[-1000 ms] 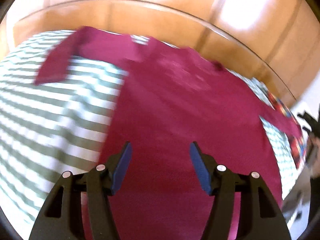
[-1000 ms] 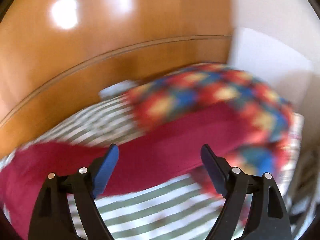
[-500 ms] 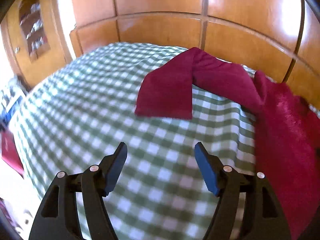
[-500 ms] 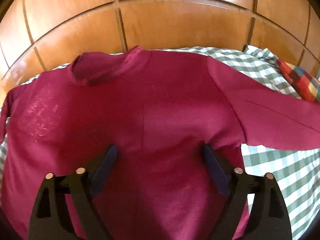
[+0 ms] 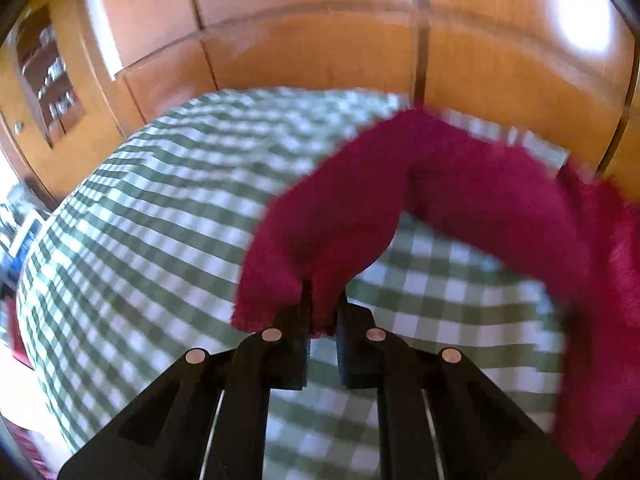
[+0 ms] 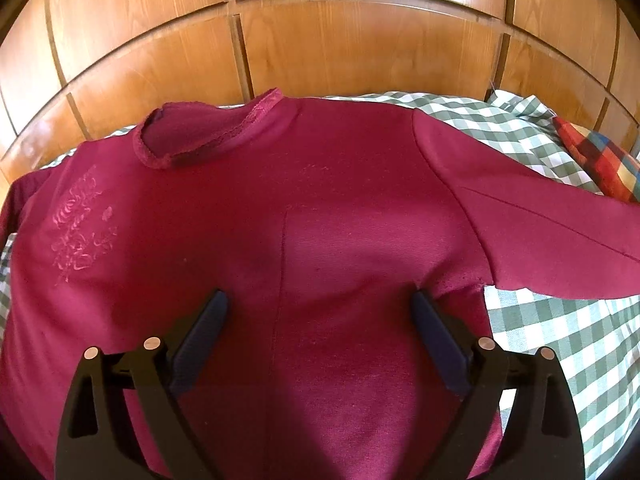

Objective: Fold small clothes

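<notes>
A dark red long-sleeved top (image 6: 320, 208) lies spread front up on a green-and-white checked bed cover (image 6: 568, 344), collar toward the wooden headboard. My right gripper (image 6: 320, 320) is open and empty, over the lower middle of the top's body. In the left wrist view my left gripper (image 5: 322, 320) is shut on the cuff end of the top's left sleeve (image 5: 360, 208), which rises off the checked cover (image 5: 152, 240). The view is blurred by motion. The top's right sleeve (image 6: 552, 240) lies stretched out to the right.
A wooden panelled headboard (image 6: 340, 48) runs behind the bed. A multicoloured checked pillow (image 6: 600, 160) lies at the far right. A wooden cabinet with shelves (image 5: 48, 76) stands left of the bed. The bed's left edge drops off at the left.
My left gripper has closed on the sleeve's cuff and lifted it off the cover. My right gripper has stayed open over the top's body, almost unmoved from half a second ago.
</notes>
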A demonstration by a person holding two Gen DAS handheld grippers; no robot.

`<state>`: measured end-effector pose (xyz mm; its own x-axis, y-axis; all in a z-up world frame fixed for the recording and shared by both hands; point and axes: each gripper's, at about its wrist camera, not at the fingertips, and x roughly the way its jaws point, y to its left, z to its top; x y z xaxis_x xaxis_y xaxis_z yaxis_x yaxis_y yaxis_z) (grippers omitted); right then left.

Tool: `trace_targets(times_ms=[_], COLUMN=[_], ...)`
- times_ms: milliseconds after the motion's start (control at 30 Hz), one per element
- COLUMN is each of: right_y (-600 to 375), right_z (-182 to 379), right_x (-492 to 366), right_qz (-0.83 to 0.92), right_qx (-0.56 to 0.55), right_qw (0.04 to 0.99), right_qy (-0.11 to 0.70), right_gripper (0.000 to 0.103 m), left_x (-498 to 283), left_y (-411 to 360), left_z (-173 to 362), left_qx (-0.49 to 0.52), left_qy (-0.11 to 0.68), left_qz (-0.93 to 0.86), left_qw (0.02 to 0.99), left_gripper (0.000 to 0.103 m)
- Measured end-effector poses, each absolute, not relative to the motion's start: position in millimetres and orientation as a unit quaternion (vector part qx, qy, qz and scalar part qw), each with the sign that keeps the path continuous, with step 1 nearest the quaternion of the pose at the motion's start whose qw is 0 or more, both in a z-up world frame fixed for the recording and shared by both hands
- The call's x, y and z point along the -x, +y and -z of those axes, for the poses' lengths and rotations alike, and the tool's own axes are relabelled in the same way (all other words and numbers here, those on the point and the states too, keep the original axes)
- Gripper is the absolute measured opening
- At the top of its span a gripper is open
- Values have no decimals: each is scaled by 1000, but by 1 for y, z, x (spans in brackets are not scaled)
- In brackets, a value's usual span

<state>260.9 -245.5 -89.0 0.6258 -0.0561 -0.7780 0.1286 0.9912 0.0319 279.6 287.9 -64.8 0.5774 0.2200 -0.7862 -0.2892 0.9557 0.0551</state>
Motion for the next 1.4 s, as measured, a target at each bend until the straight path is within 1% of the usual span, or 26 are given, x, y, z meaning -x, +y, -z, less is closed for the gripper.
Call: trace_targets(times_ms=[233,333,433,567,700,767,800,833,867,933,967,1033,1167,1333,1400], right_y=[-246,-246,-246,-245,-244,-243,-243,-243,-243,-243,-244,-244,-244,-243,-242], right_z=[89,89,89,89,90,90,91,91,91,91,91,91,91,91,91], right_x=[-261,-260,-261,-261,-262,-263,-263,-263,-263,-263,-263,-263,-263,-262,-263], right_qz=[50,51,52,56,62,64,65,65,66,67,66,66,66,69,71], right_qx=[-43,-42,-40,-36,-29,-27,-27,-26,-26,-25,-26,-26,-26,-21,-19], right_qw=[901,901,901,901,900,899,899,899,899,899,899,899,899,898,898], right_qy=[428,429,429,429,431,432,432,432,432,433,433,433,433,434,434], right_gripper=[92,92,92,94,95,95,95,96,96,97,97,97,97,99,99], left_x=[-227,-235,-256,-288,-317,-325,-328,-329,-329,-316,-309,-291,-263,-264,-276], left_y=[346,375,395,431,454,458,460,462,467,480,487,501,511,494,482], left_z=[-33,-58,-71,-48,2,24,37,43,48,48,48,50,66,95,105], left_qx=[161,208,207,206,186,190,195,201,209,229,241,274,305,317,297], left_qy=[371,357,361,406,454,473,482,482,477,454,448,437,425,437,444], left_qz=[-97,-96,-136,-215,-267,-268,-269,-272,-276,-289,-291,-286,-263,-224,-232], left_qw=[909,905,899,864,829,817,811,808,808,811,810,808,811,811,813], left_gripper=[9,9,9,9,9,12,17,29,47,56,58,57,57,58,54])
